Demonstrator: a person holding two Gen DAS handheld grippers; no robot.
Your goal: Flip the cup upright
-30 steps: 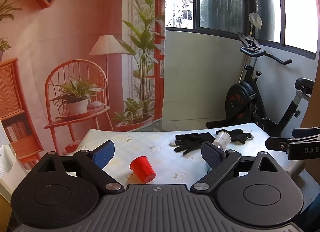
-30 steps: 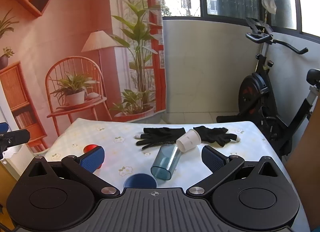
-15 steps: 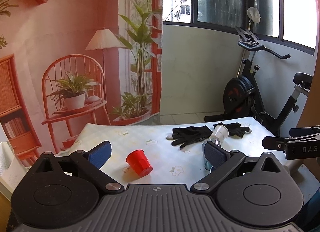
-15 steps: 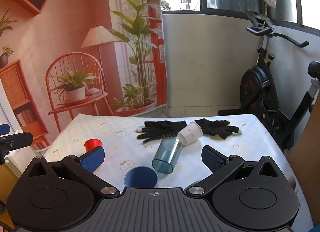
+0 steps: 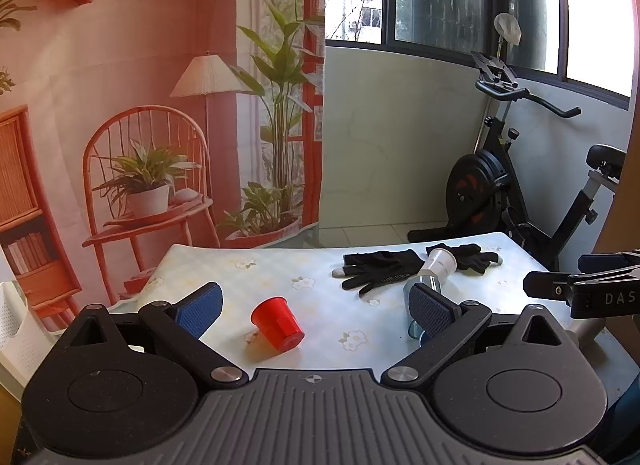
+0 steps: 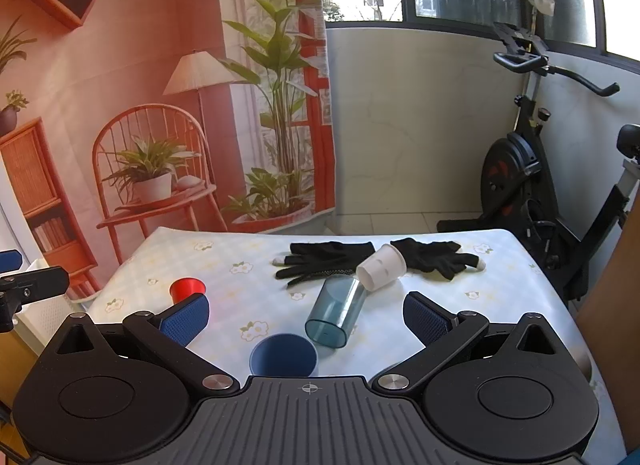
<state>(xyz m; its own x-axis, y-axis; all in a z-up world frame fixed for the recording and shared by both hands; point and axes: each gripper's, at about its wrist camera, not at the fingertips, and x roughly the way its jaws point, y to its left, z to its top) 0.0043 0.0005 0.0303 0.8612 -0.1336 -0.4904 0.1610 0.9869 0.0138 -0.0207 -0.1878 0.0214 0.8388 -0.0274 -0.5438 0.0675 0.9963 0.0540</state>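
Note:
A red cup (image 5: 277,323) lies tilted on its side on the floral table (image 5: 280,273), between my left gripper's open jaws; the left gripper (image 5: 316,307) is empty and a little short of it. The red cup also shows in the right wrist view (image 6: 186,289), partly behind the left finger. A clear blue cup (image 6: 337,312) lies on its side, a white cup (image 6: 381,266) lies on its side behind it, and a blue cup (image 6: 283,355) stands mouth up just before my right gripper (image 6: 306,317), which is open and empty.
Two black gloves (image 6: 332,259) lie at the table's far side by the white cup. An exercise bike (image 6: 536,169) stands right of the table. The other gripper shows at the edge of each view (image 5: 584,289) (image 6: 28,285). A printed backdrop hangs behind.
Both views have shifted slightly; the cups sit a little lower and further back in frame. No cup has moved on the table. Both grippers stay open.

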